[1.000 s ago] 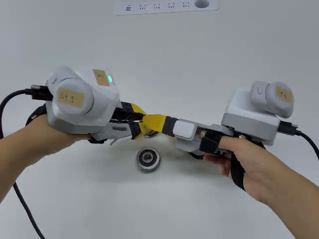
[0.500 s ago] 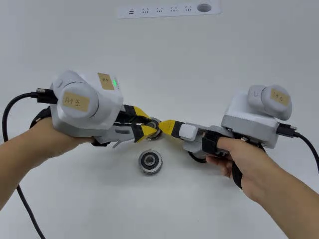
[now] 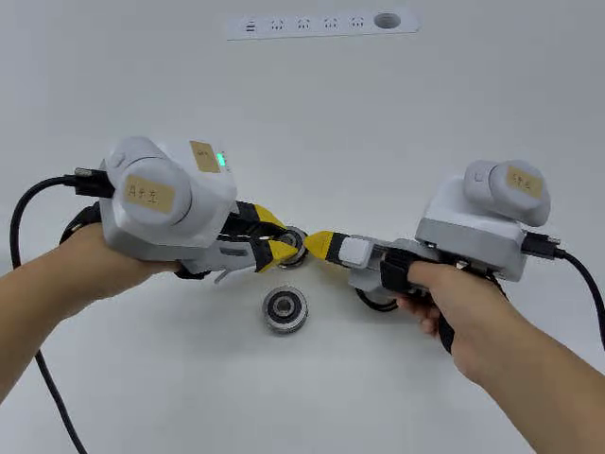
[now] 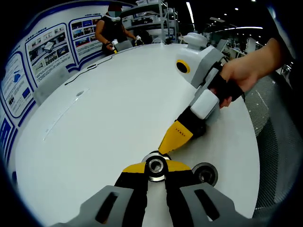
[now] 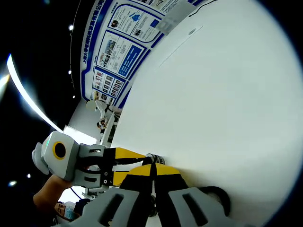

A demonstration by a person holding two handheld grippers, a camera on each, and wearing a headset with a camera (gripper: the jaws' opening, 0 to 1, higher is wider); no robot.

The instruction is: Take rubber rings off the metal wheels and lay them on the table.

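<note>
At the held wheel, right tongs (image 3: pixel 317 246): they have drawn back. A second ago they lay over the wheel, and now their tip is just beside it, jaws pressed together. Whether rubber is pinched between them I cannot tell.
Left tongs (image 4: pixel 156 166): clenched on the held wheel (image 3: pixel 291 239), lifted above the tabletop (image 3: pixel 397 123).
Meaning: one pull seems finished, and probably another grip is needed.
Loose wheel (image 3: pixel 284 307): on the tabletop just in front of the held wheel, with a dark ring seemingly on it. It blocks nothing.
Dark loop (image 3: pixel 376 299): right of the held wheel, under the right tongs. It is perhaps a removed ring.
Power strip (image 3: pixel 321 21): far behind the held wheel.
</note>
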